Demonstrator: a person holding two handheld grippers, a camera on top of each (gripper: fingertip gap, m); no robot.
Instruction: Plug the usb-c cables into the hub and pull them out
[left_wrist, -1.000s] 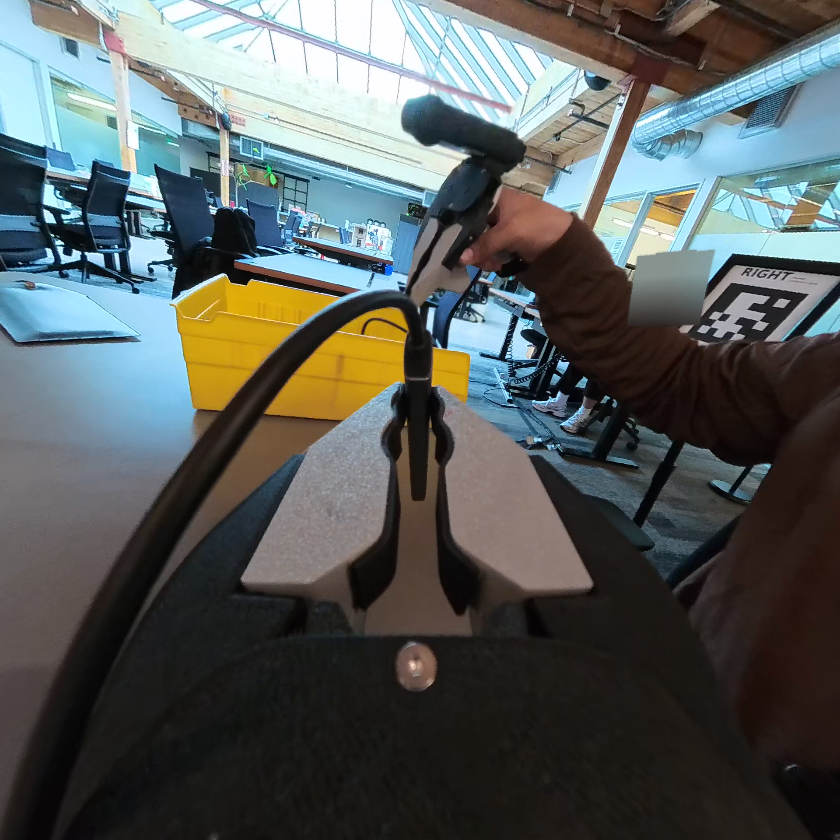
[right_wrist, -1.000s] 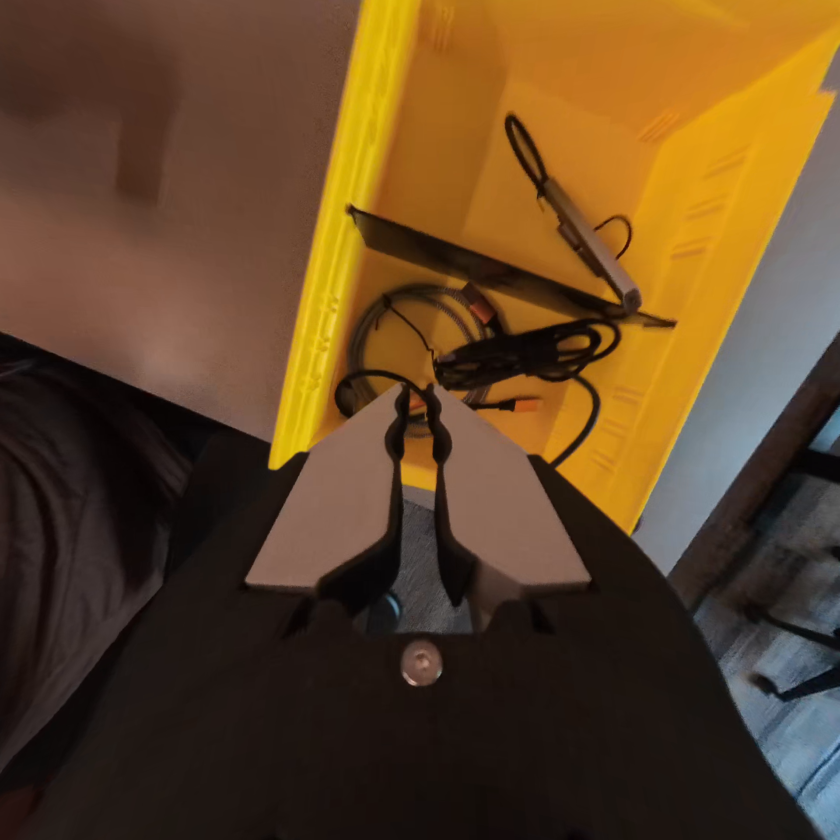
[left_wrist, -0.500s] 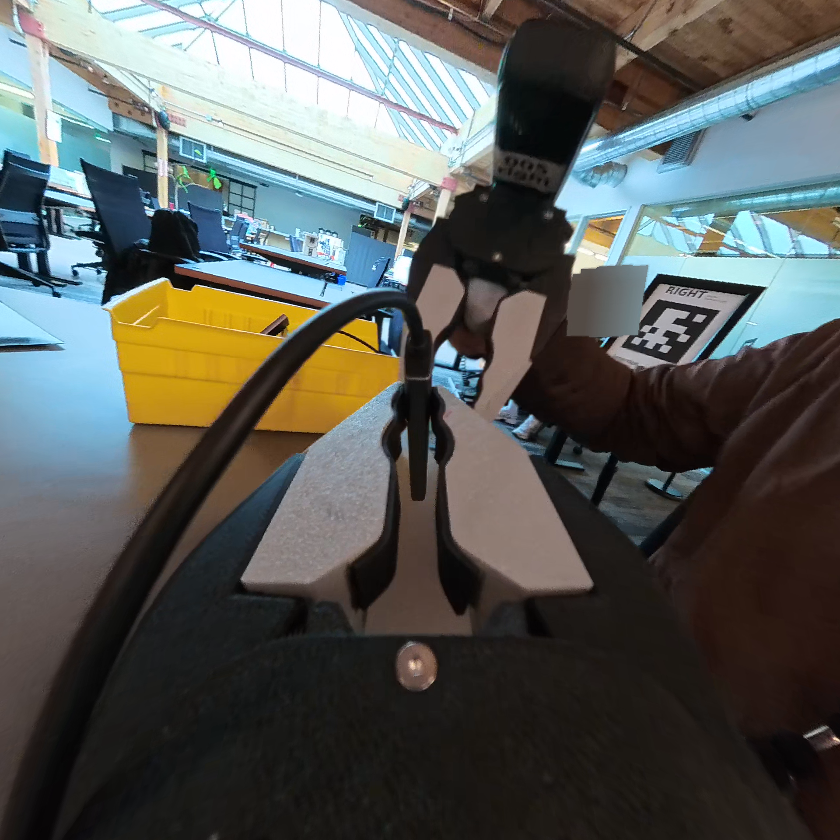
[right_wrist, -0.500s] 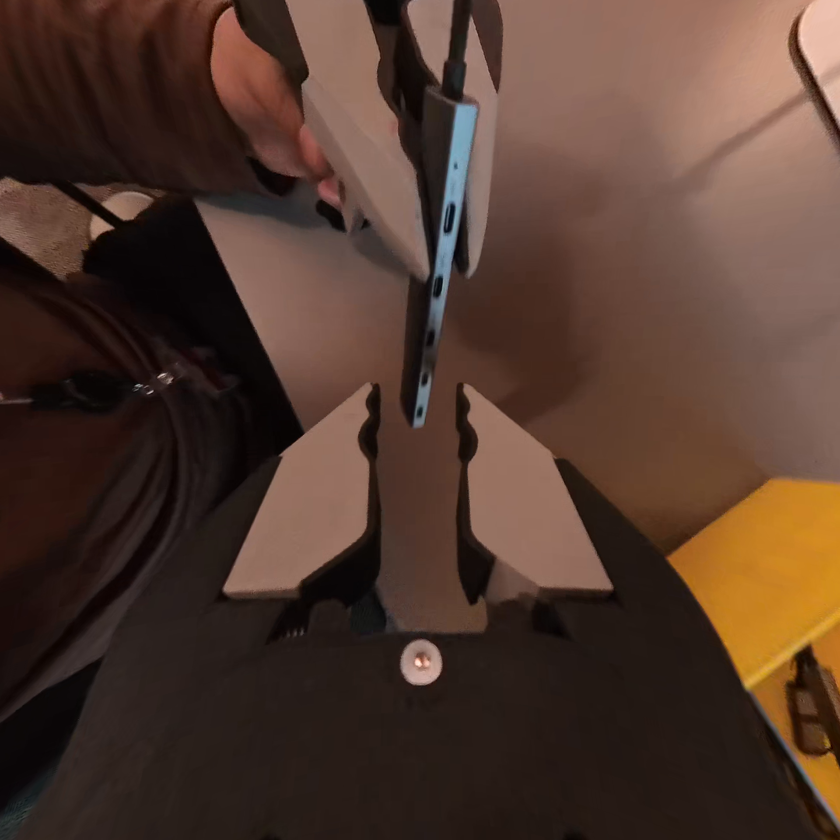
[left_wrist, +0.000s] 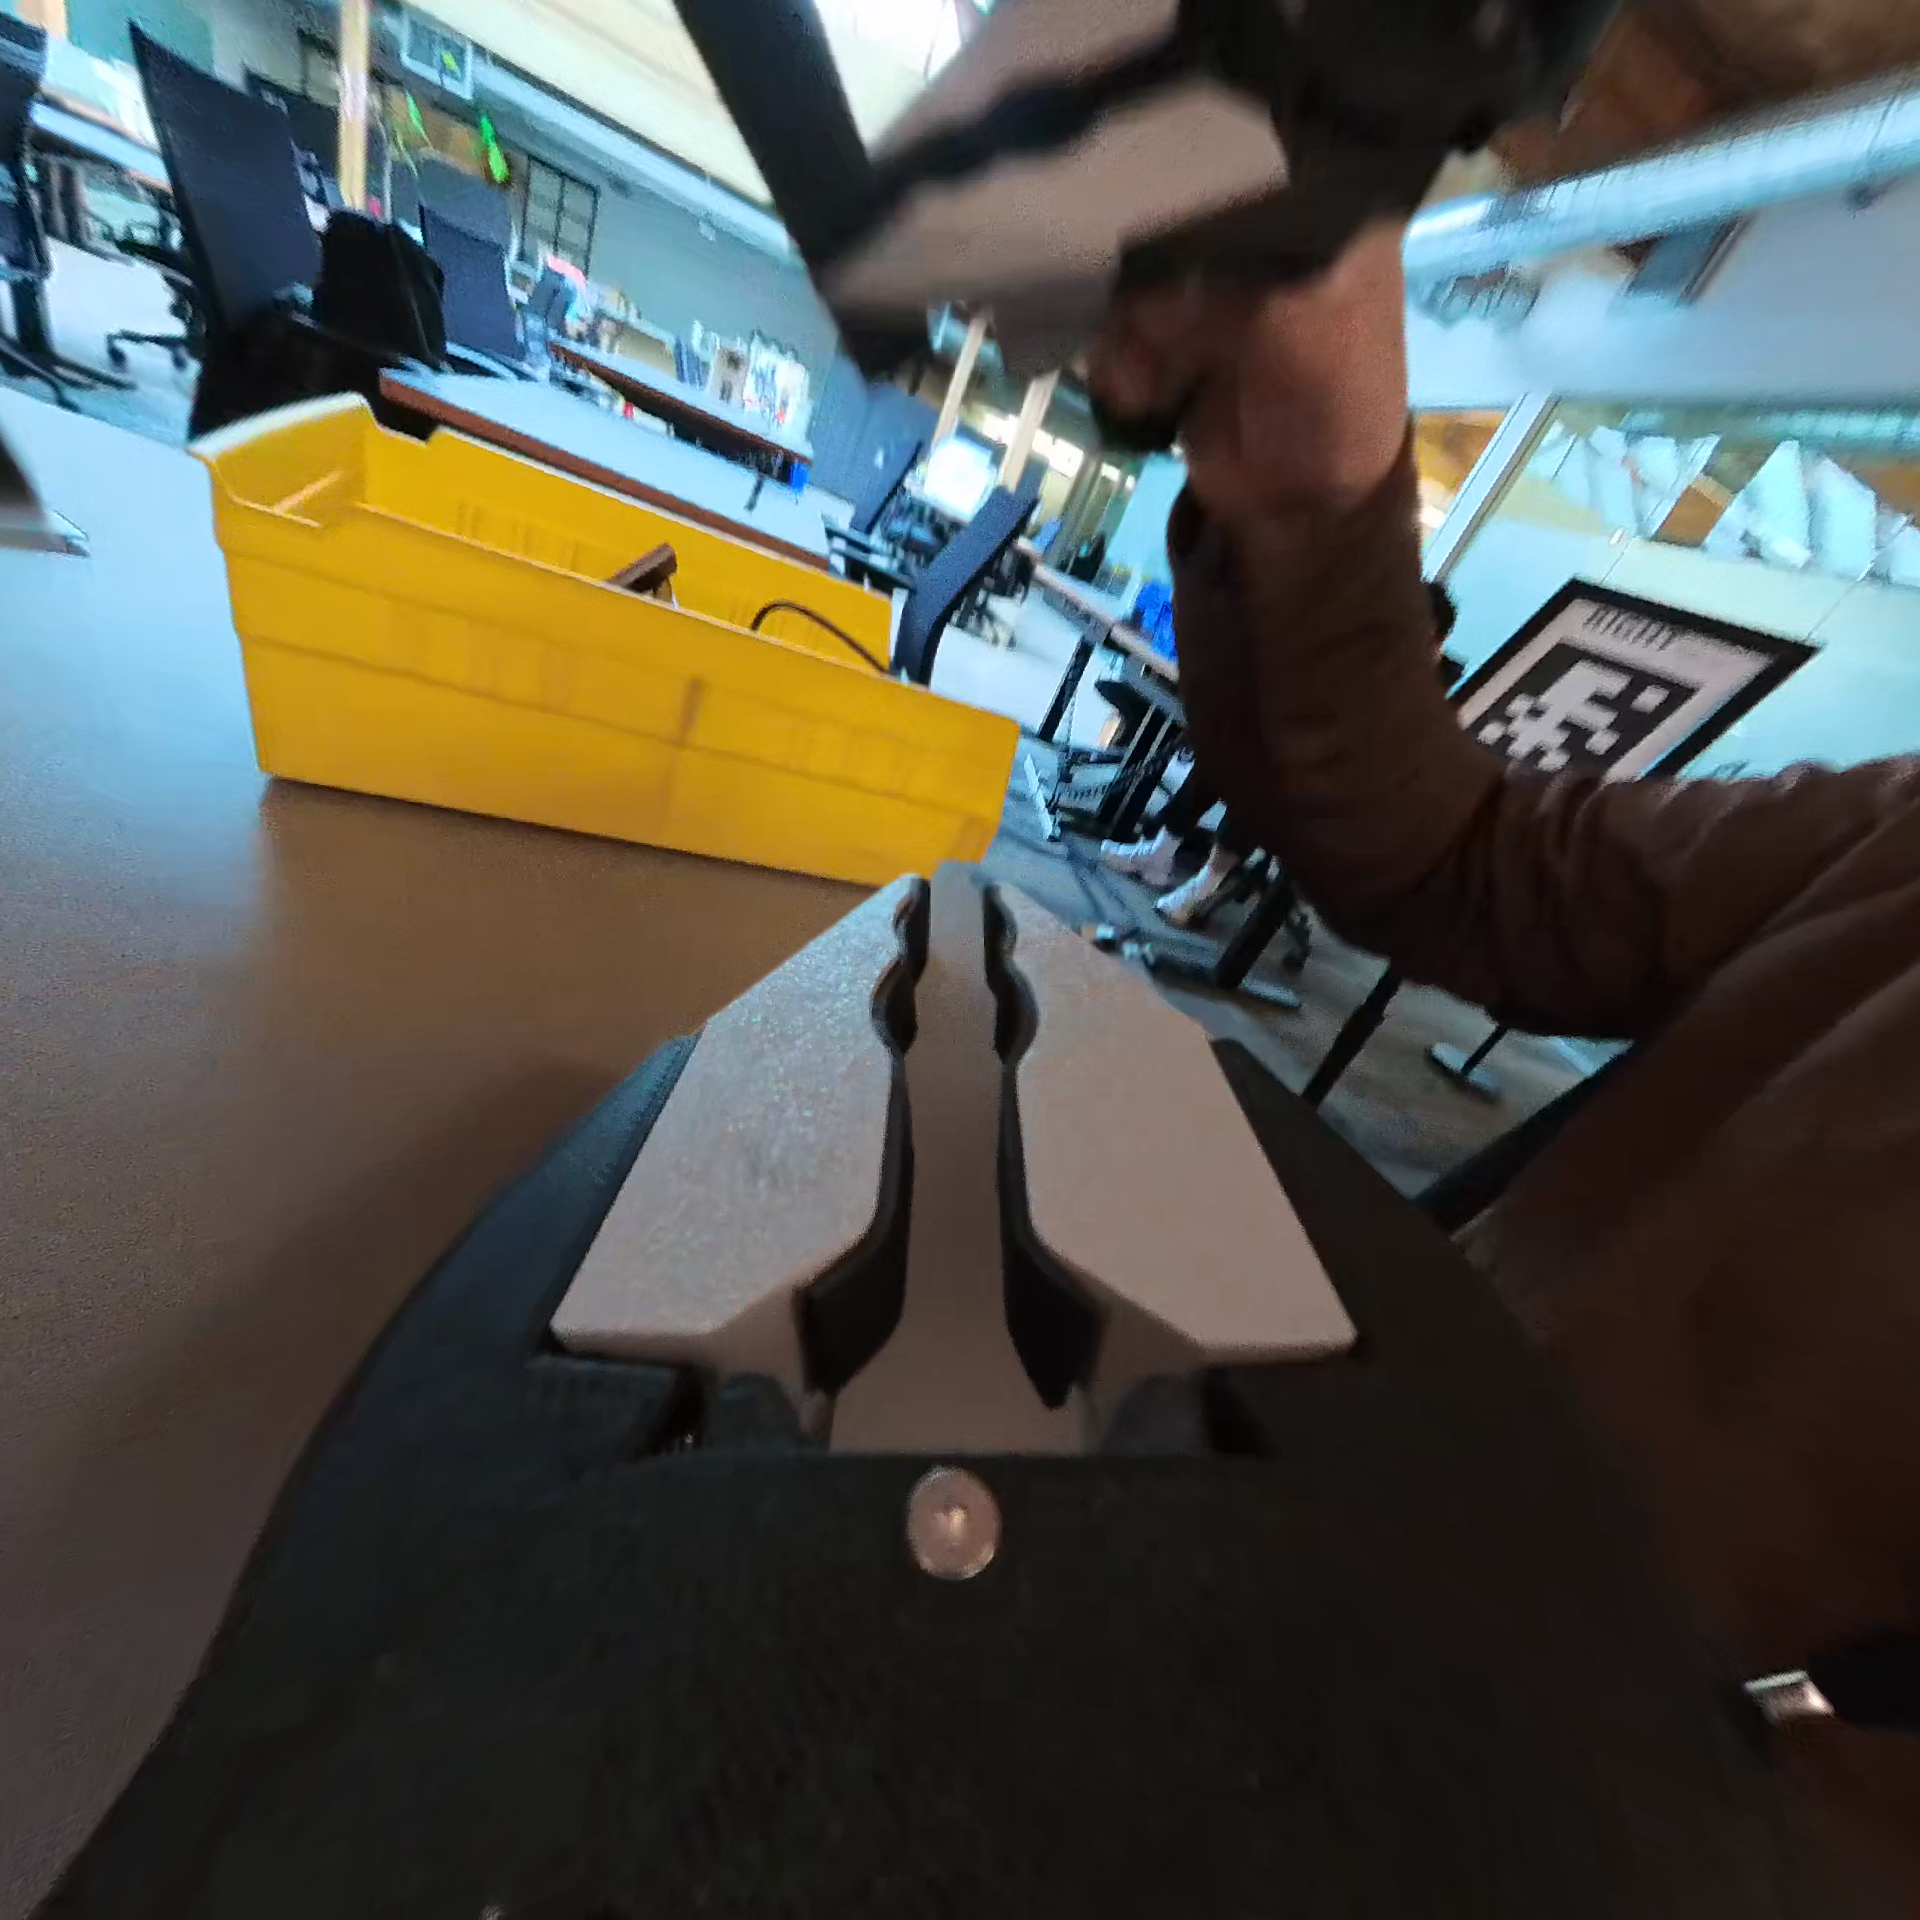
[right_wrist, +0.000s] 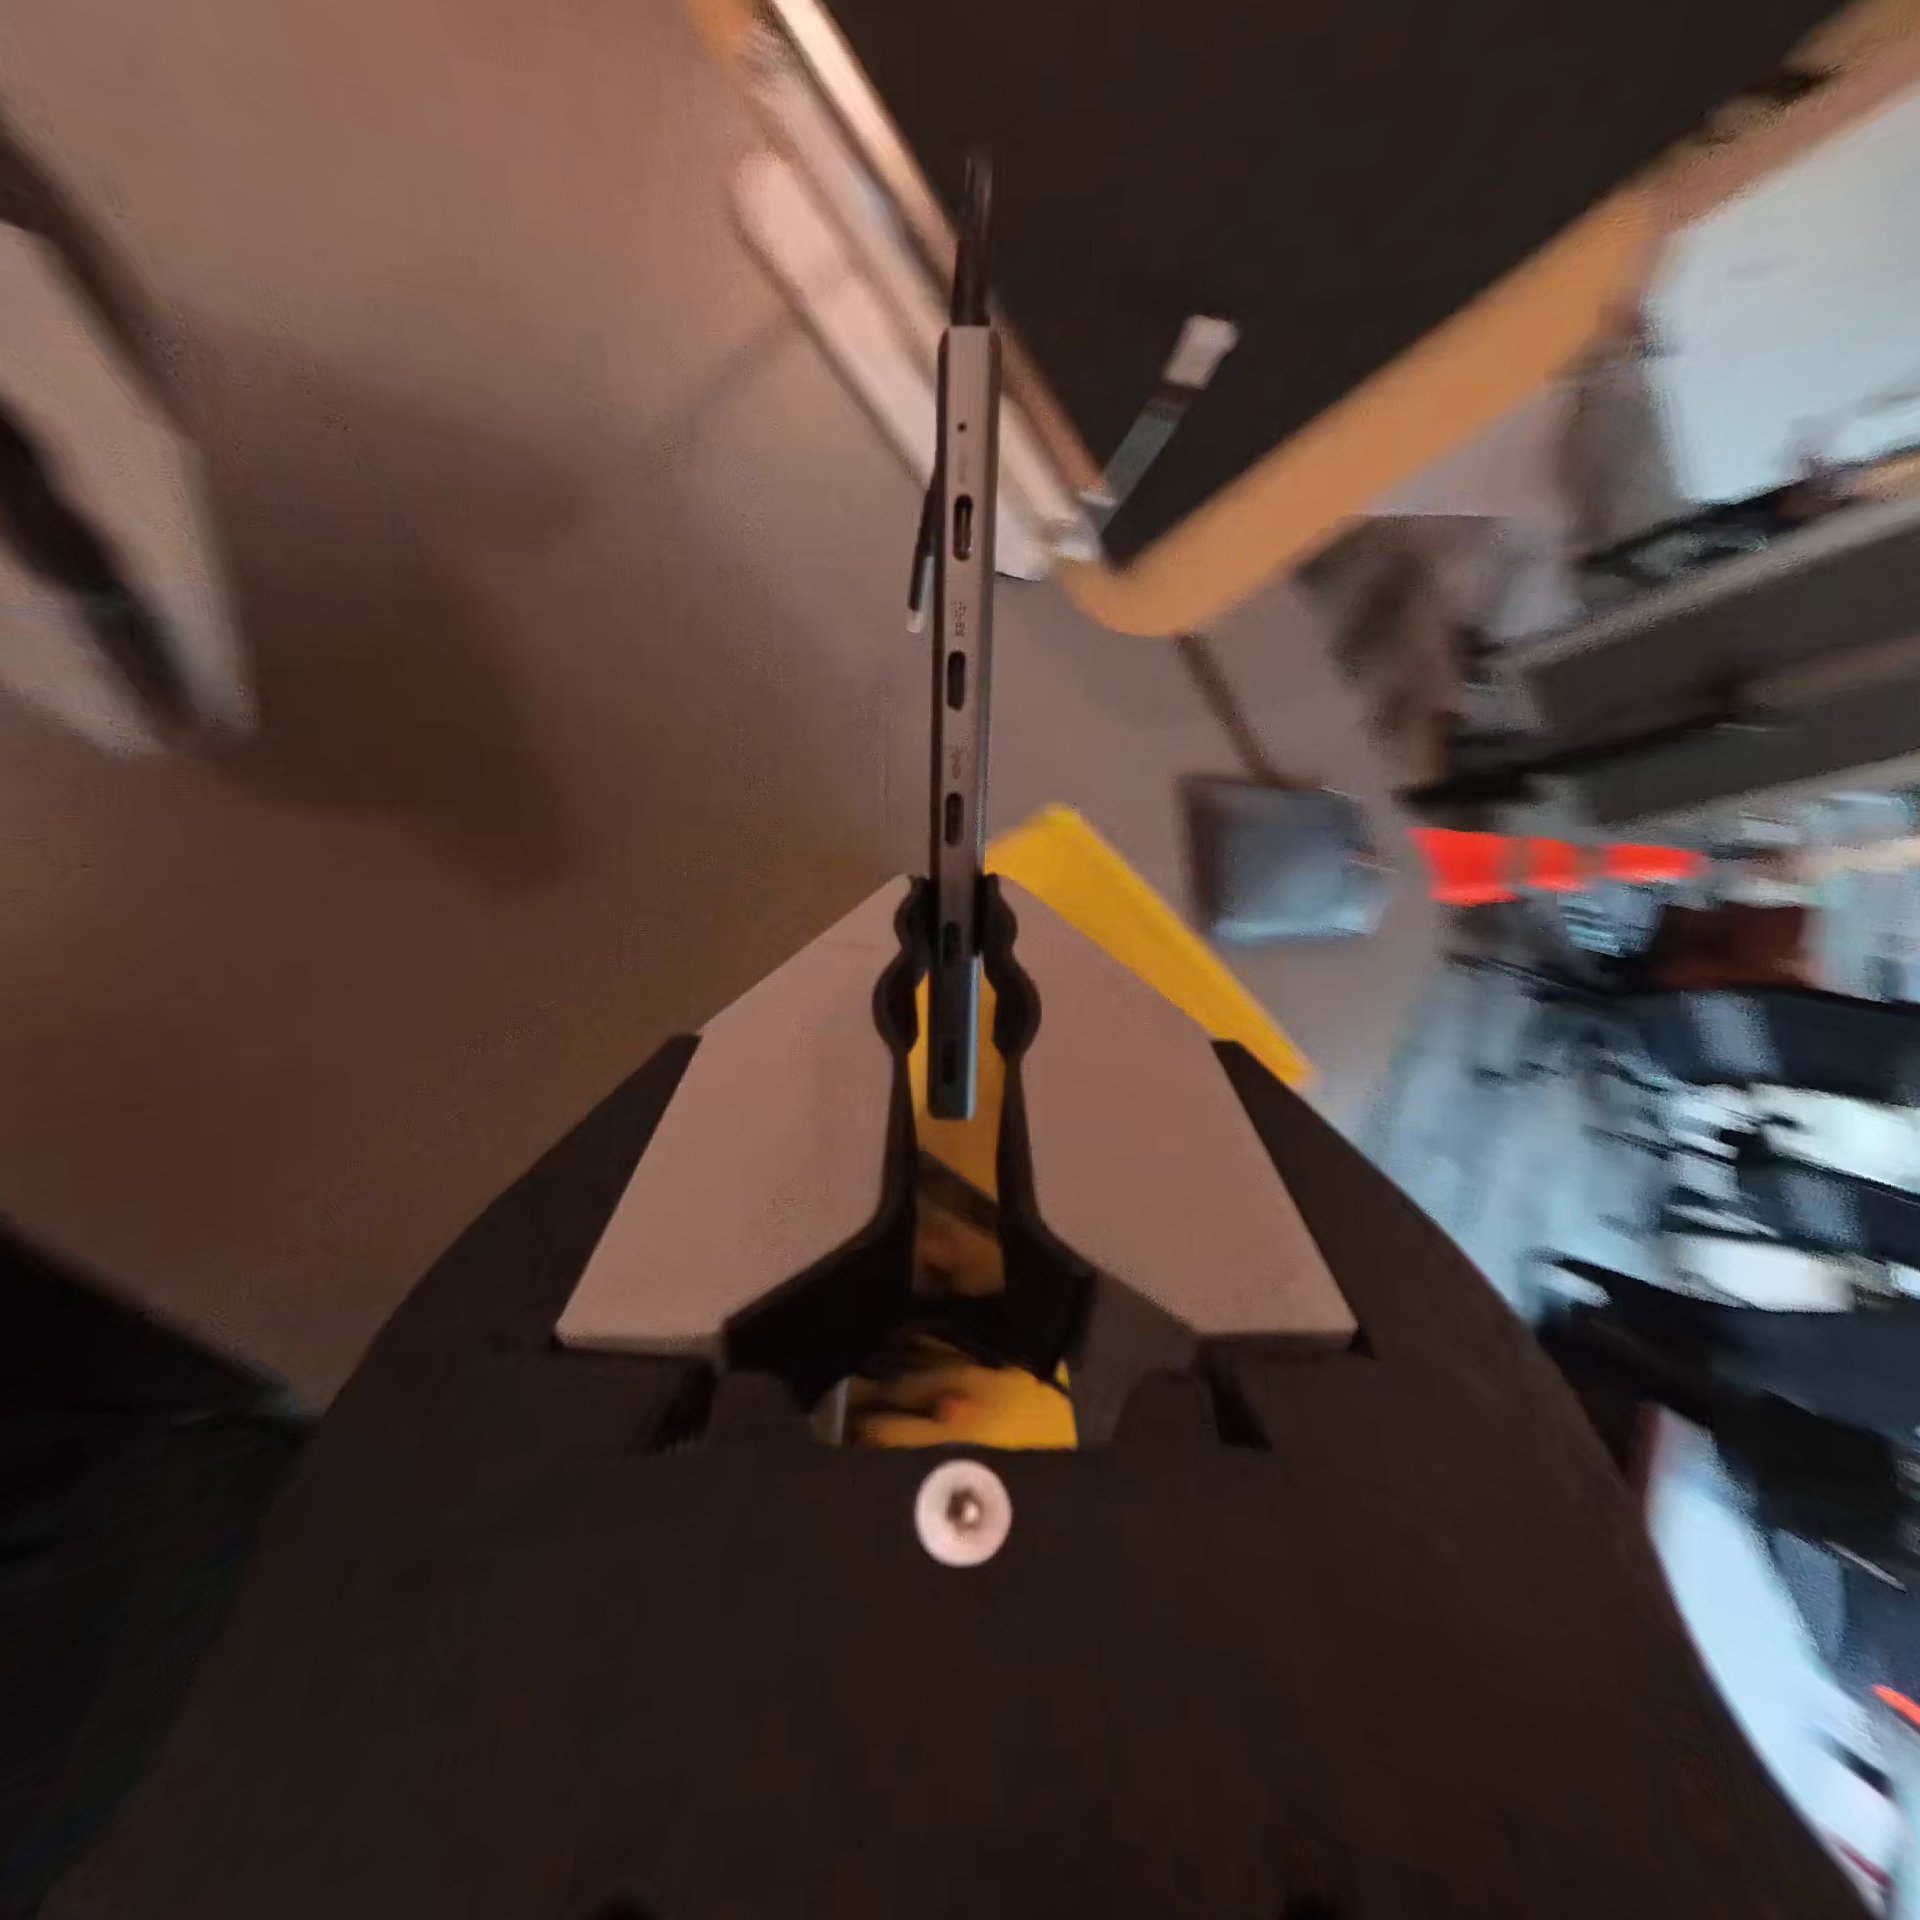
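My right gripper (right_wrist: 954, 894) is shut on the lower end of a slim grey hub (right_wrist: 966, 623). The hub stands upright out of the jaws, its edge with several small ports facing the camera. Its black cable (right_wrist: 975, 239) leaves from the far end. My left gripper (left_wrist: 951, 899) is empty, jaws a narrow gap apart, low over the brown table (left_wrist: 260, 1039). The right gripper's fingers (left_wrist: 1060, 229) show blurred high in the left wrist view, held by a brown-sleeved arm (left_wrist: 1351, 727). A black cable (left_wrist: 821, 629) pokes out of the yellow bin (left_wrist: 582, 717).
The yellow bin stands on the table ahead of the left gripper, and its corner (right_wrist: 1122, 904) shows behind the right one. A framed black-and-white marker board (left_wrist: 1600, 707) stands at the right. Office chairs and desks fill the background. The right wrist view is motion-blurred.
The left gripper has let go of the hub and dropped lower. The right gripper has closed on the hub's end and carried it away, swinging fast.
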